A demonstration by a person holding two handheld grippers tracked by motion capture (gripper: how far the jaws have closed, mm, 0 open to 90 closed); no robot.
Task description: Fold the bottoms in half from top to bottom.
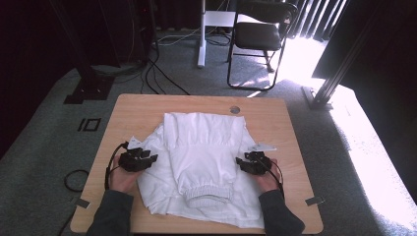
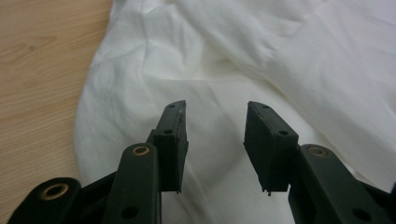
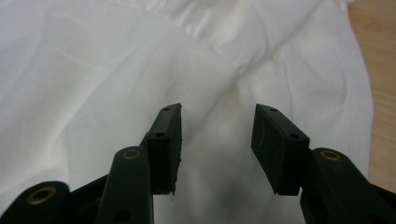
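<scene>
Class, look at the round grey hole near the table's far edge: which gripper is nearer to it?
Right. The right gripper lies almost straight below the hole, at the white garment's right side; the left gripper is farther off, at the garment's left side.

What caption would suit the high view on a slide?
Two hand-held grippers, left gripper and right gripper, flank a folded white sweatshirt on a wooden table.

The high view looks forward and down on the whole tabletop [image 1: 142,105]. Both gripper views sit close above the white garment [image 1: 201,147], which all 3 views share.
</scene>
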